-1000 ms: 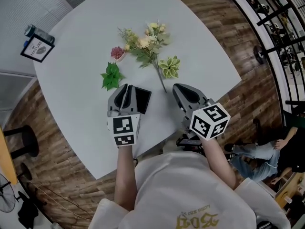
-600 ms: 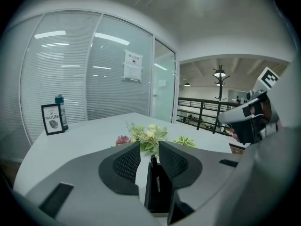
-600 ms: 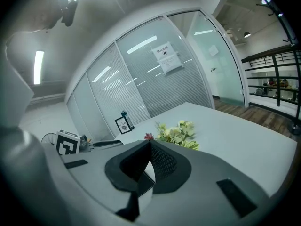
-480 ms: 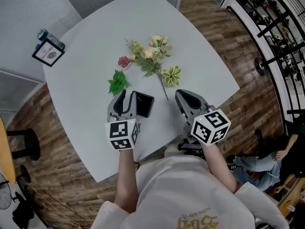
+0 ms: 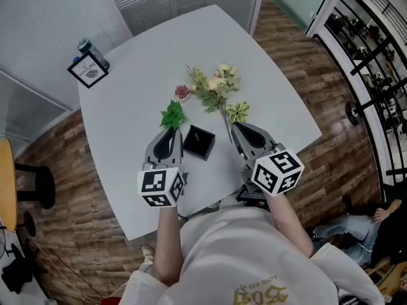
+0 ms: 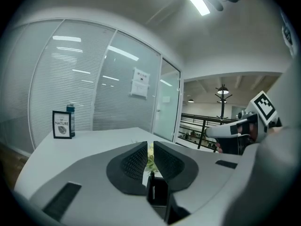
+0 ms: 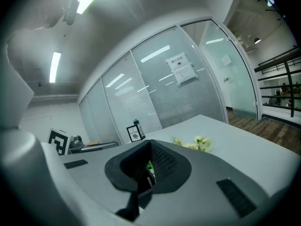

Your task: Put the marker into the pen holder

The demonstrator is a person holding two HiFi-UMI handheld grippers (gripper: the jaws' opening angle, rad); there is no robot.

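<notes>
The black square pen holder (image 5: pixel 198 142) stands on the white table (image 5: pixel 127 119), between my two grippers. The left gripper view has it just below the jaws (image 6: pixel 159 192), with a thin dark stick upright in it, which may be the marker. My left gripper (image 5: pixel 166 132) is left of the holder. Its jaws are closing, a narrow slit remains, and nothing is between them (image 6: pixel 149 147). My right gripper (image 5: pixel 236 127) rests right of the holder with its tips together and empty (image 7: pixel 149 147).
A bunch of pale artificial flowers (image 5: pixel 213 88), a green leaf sprig (image 5: pixel 173 115), a pink bloom (image 5: pixel 182 93) and a variegated leaf (image 5: pixel 239 111) lie beyond the holder. A framed sign (image 5: pixel 89 70) and a bottle (image 5: pixel 84 45) stand at the far left corner. Glass walls enclose the table.
A thin marker showed between the left jaws over the holder a second ago; now the jaws are empty and the left gripper sits clear of the holder, on its left.
</notes>
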